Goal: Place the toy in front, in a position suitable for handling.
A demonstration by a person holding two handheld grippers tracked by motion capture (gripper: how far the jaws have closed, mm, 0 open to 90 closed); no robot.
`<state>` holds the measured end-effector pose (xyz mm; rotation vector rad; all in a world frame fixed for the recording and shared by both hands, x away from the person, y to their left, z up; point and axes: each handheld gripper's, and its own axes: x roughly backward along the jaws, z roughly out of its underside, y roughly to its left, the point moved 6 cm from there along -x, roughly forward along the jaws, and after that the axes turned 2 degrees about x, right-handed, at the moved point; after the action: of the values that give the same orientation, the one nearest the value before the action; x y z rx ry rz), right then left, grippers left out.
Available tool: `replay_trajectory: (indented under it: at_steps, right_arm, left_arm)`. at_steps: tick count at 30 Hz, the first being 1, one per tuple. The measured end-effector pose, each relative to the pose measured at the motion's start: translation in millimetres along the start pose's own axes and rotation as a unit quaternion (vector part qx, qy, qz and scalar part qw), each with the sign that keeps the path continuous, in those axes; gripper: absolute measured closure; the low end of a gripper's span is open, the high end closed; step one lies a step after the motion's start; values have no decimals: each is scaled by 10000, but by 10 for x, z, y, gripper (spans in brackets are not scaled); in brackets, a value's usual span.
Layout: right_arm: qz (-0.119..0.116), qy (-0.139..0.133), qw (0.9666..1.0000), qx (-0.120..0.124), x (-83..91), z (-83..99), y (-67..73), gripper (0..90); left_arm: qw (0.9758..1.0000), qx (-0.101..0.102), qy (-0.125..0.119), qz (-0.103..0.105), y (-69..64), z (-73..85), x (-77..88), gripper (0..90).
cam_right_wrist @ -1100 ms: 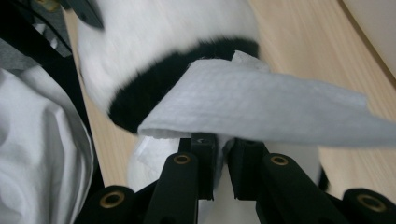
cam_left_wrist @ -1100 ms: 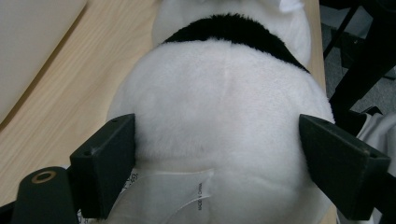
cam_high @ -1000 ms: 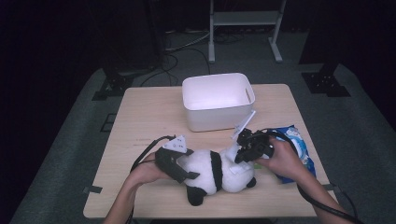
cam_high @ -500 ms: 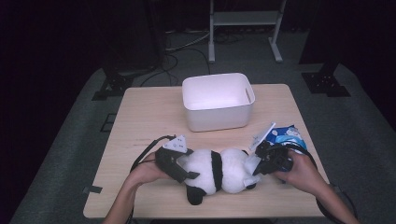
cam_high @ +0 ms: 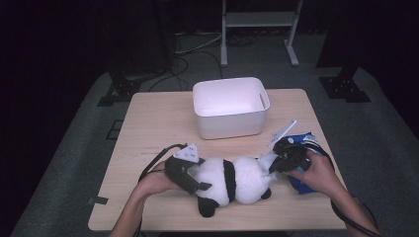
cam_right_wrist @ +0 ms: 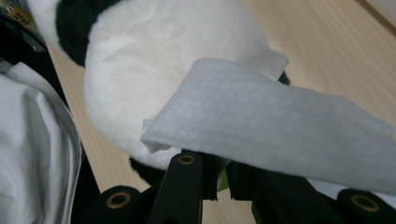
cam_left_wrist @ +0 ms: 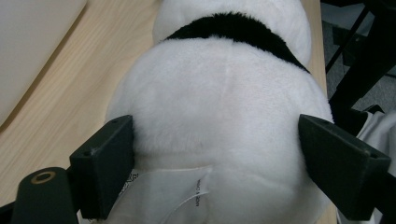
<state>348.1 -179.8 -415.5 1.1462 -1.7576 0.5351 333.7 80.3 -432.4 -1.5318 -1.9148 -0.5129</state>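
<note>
A black-and-white panda plush (cam_high: 232,180) lies on its side near the front of the wooden table (cam_high: 148,123). My left gripper (cam_high: 200,178) is shut on the plush's white rump (cam_left_wrist: 224,93), a pad sunk into the fur on each side, just above a sewn-in label (cam_left_wrist: 187,191). My right gripper (cam_high: 273,165) is shut on a white wipe (cam_high: 282,132). Its jaws have just been closing further with the wipe between them. The wipe (cam_right_wrist: 280,116) lies against the plush's head (cam_right_wrist: 154,56), above my right gripper (cam_right_wrist: 222,163).
A white plastic bin (cam_high: 230,123) stands behind the plush at mid table. A blue wipes pack (cam_high: 309,140) lies under the right hand by the table's right edge. Dark floor, cables and stand legs surround the table.
The right gripper has moved to the right and slightly toward the person with the wipe, staying at the plush's head. The left gripper and the plush have kept still.
</note>
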Motion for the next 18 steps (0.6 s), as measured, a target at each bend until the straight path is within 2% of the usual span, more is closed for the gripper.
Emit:
replay_trajectory:
  at_steps: [3, 5, 8, 9, 12, 13, 18]
  right_arm:
    - [4, -20, 10000, -1, -22, -66, -45, 841]
    - [-2, -64, 10000, 4, -54, -185, -87, 844]
    - [-2, -9, 10000, 75, -87, -261, -107, 844]
    - [12, 74, 9999, 119, -126, -341, -119, 844]
    - [-11, 52, 9999, 142, -148, -405, -123, 845]
    - [-33, 82, 9998, 187, -190, -480, -116, 845]
    - [-79, 140, 9996, 240, -245, -550, -121, 846]
  left_arm:
    - [10000, -18, 1, -7, -4, -1, 0, 133]
    - [10000, -66, 15, -6, -2, -1, 1, 133]
    - [10000, -88, 20, -2, -1, -1, 0, 133]
    - [10000, -81, 7, -1, -3, -3, -2, 132]
    - [9999, -104, -2, -4, -4, -4, -4, 132]
    - [9999, -120, -1, -12, -3, -7, -5, 132]
    - [9999, -100, 22, -13, -6, -2, 0, 133]
